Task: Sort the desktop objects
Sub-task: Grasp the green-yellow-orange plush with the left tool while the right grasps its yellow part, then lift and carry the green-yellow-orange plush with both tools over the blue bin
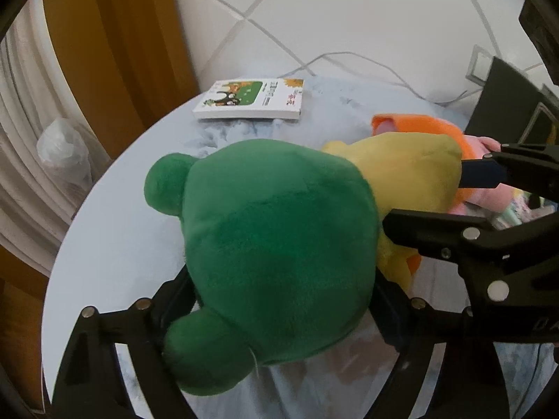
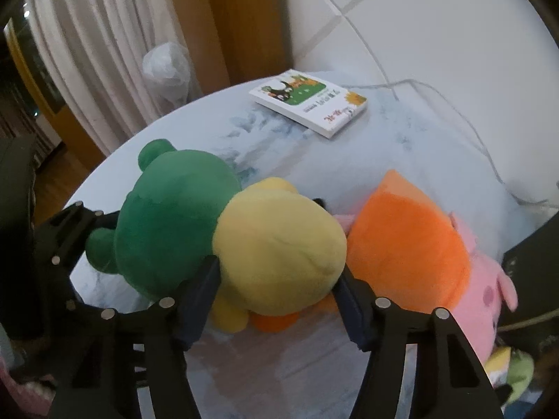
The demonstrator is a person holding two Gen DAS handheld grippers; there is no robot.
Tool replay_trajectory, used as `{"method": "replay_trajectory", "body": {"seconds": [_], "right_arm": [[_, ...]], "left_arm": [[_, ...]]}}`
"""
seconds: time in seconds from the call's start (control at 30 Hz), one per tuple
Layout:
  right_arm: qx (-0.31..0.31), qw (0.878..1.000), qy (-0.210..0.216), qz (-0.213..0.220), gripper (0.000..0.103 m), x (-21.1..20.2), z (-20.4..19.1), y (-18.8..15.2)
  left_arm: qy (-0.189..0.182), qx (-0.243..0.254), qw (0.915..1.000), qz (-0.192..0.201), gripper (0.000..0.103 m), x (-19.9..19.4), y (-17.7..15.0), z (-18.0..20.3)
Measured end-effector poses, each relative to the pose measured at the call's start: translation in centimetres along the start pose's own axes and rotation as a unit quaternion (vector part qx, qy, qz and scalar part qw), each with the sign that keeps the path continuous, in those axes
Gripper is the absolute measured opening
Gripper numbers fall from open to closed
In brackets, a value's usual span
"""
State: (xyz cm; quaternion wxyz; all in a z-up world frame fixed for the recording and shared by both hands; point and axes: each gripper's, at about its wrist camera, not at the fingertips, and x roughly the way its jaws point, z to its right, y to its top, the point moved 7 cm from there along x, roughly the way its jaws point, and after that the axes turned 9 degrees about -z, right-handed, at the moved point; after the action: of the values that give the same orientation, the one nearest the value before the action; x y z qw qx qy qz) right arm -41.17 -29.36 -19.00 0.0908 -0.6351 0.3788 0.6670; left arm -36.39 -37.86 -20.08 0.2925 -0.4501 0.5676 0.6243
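Two grippers grip one plush toy: left gripper (image 1: pixel 283 300) apparently clamps green head (image 1: pixel 276 244); right gripper (image 2: pixel 276 279) clamps yellow body (image 2: pixel 279 244). Book (image 2: pixel 309 104) at 12 o'clock.

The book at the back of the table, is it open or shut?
Shut. The book lies flat on the table, cover up, with no pages spread.

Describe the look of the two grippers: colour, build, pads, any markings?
Both match. The left gripper and right gripper are matte black plastic frames with open cutouts between ribs, dotted with round silver fasteners. Each finger ends in a dark navy pad. Faint embossed lettering sits on one frame at the left view's right edge, unreadable. No cables, hands or sleeves are visible on either.
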Motion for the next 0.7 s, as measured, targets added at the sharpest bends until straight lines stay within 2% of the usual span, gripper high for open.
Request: {"method": "replay_trajectory", "body": {"seconds": [0.37,0.5,0.7], "right_arm": [[-0.018,0.999,0.001,0.050,0.062,-8.1,-3.3,-3.3],[-0.010,0.998,-0.006,0.066,0.062,-12.0,-4.0,-4.8],[0.008,0.994,-0.041,0.097,0.062,-18.9,-4.4,-8.5]], "left_arm": [[0.015,0.007,0.9978,0.064,0.088,-10.4,-3.2,1.6],[0.003,0.013,0.9960,0.088,0.088,-14.1,-4.2,3.1],[-0.022,0.035,0.9912,0.126,0.088,-19.9,-5.5,6.5]]}}
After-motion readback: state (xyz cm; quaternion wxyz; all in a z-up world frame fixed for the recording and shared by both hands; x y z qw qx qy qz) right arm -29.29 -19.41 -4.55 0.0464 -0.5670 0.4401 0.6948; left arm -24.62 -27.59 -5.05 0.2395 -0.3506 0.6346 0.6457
